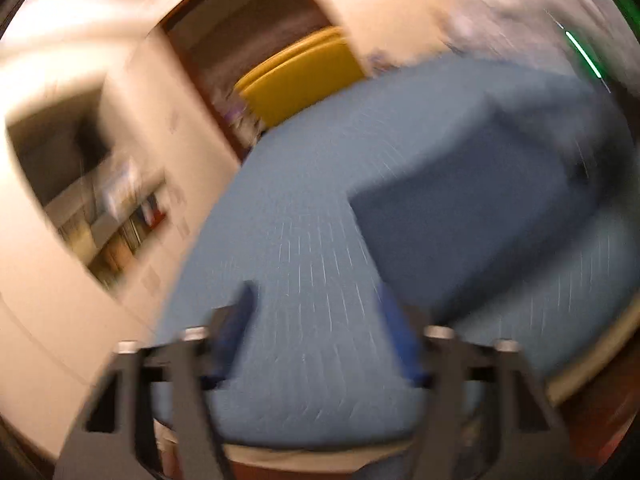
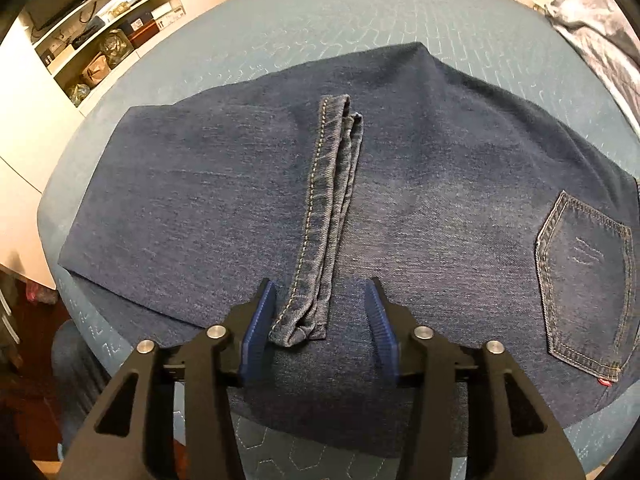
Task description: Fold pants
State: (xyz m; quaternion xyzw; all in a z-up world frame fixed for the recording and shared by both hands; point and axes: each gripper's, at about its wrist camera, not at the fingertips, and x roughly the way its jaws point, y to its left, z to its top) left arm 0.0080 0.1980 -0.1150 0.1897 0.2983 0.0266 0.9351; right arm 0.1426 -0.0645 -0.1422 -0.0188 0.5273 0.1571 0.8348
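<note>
While pants (image 2: 320, 208) lie folded, hems (image 2: 308, 312) sit between right fingers (image 2: 260, 320) — untouched.

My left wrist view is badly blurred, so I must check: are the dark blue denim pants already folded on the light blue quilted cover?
Observer: Yes, the dark blue denim pants lie folded, the leg hems brought over the middle.
Operator: Do the right tongs hold them?
Observer: No, the right tongs stand open, the hem end between their pads.
Operator: Where is the back pocket?
Observer: The stitched back pocket faces up, at the right of the right wrist view.
</note>
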